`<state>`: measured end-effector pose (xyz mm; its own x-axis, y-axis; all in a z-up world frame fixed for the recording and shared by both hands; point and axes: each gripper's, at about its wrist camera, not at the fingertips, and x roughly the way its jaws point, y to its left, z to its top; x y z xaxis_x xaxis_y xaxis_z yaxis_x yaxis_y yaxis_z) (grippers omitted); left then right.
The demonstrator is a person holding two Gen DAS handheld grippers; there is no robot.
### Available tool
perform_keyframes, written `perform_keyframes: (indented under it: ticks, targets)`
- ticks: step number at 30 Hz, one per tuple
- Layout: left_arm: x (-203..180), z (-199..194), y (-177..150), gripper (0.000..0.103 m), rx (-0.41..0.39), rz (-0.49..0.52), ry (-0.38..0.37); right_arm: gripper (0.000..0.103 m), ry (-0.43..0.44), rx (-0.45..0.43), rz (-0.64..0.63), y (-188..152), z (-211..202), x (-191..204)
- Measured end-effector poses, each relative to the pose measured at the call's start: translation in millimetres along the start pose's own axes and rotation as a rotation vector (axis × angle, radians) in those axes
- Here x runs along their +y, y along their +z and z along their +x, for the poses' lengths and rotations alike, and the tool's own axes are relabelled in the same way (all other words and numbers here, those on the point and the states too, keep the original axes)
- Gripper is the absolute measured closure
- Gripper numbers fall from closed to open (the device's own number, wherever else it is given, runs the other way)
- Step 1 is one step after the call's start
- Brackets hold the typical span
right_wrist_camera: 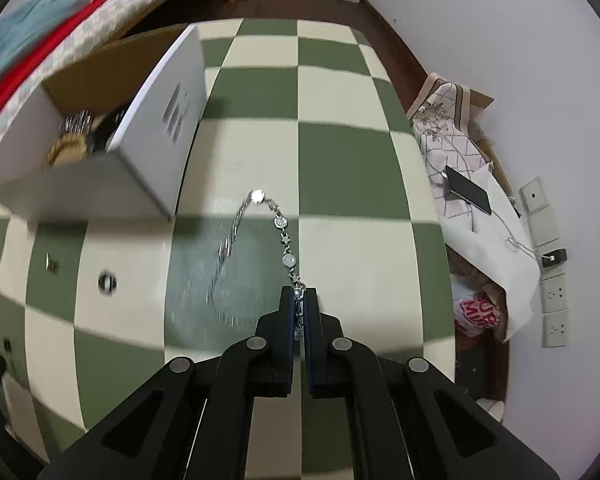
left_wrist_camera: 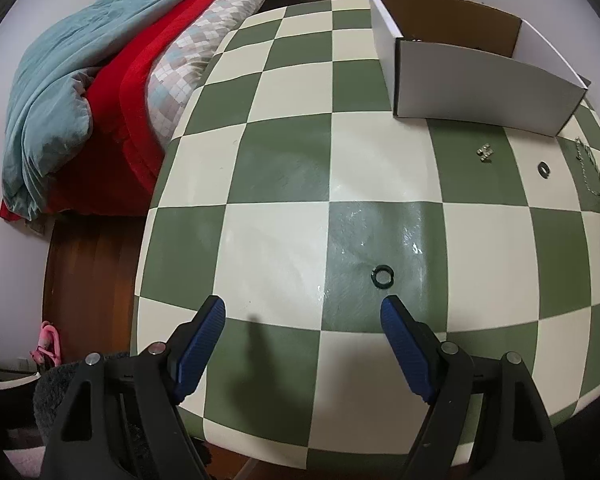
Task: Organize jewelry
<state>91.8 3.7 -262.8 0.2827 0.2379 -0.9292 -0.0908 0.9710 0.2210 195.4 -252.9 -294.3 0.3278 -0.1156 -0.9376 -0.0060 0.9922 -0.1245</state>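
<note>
You are working over a green-and-cream checkered table point(left_wrist_camera: 284, 168) with a white cardboard box point(left_wrist_camera: 480, 88) standing at its far side.

Right gripper point(right_wrist_camera: 299, 294): its blue pads are clamped on one end of a silver chain bracelet point(right_wrist_camera: 278, 224). The rest of the bracelet is trailing away from the jaws in a loop toward the far side, just right of the box. Its far strand is blurred, so whether that part is lying on the table or lifted cannot be told.

Left gripper point(left_wrist_camera: 304, 312): its jaws are standing wide apart and holding nothing. It is hanging above the near part of the table, with a dark ring point(left_wrist_camera: 382, 277) lying just beyond its right finger.

Handling, as a judgement: the bracelet is light, limp and thin, so it is likely to swing and slip. You are gripping it near an end link; keep the pads squarely on a charm or link, not on bare chain. The ring is small, stiff and smooth; take it across its outer rim.

A second ring point(left_wrist_camera: 544, 169) and a small silver cluster point(left_wrist_camera: 485, 153) are lying near the box.
</note>
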Motion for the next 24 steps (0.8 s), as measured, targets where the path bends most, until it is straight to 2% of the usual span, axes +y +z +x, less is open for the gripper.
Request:
perform_keyframes:
  ticks: [7, 12, 14, 16, 17, 18, 19, 21, 24]
  targets:
    - [-11.8, 8.6, 5.2, 0.025, 0.017, 0.014, -0.028, 0.1, 0.076, 0.051, 0.058, -37.7, -12.7, -6.9]
    - [-23.5, 8.6, 9.3, 0.025, -0.004, 0.035, -0.033, 0.1, 0.083, 0.052, 0.091, -42.0, -13.6, -10.9]
    - [-25.8, 7.5, 10.1, 0.033, -0.012, 0.037, -0.054, 0.1, 0.083, 0.053, 0.09, -41.8, -14.1, -9.6]
    - [-28.3, 5.9, 11.1, 0.058, -0.017, 0.04, -0.089, 0.1, 0.081, 0.053, 0.086, -41.9, -14.8, -9.1]
    - [-30.4, 4.6, 11.3, 0.066, -0.019, 0.044, -0.107, 0.1, 0.081, 0.053, 0.085, -42.2, -15.1, -9.2]
    - [-32.9, 4.1, 11.9, 0.08, -0.019, 0.05, -0.115, 0.1, 0.081, 0.054, 0.085, -41.7, -15.4, -9.1]
    - [-35.9, 3.6, 12.4, 0.087, -0.017, 0.058, -0.118, 0.1, 0.081, 0.054, 0.087, -41.5, -15.4, -9.0]
    - [-41.2, 2.2, 12.8, 0.094, -0.019, 0.074, -0.112, 0.1, 0.08, 0.054, 0.087, -41.8, -15.9, -8.7]
    - [-43.4, 0.9, 12.6, 0.094, -0.022, 0.074, -0.108, 0.1, 0.08, 0.055, 0.085, -41.2, -15.6, -9.4]
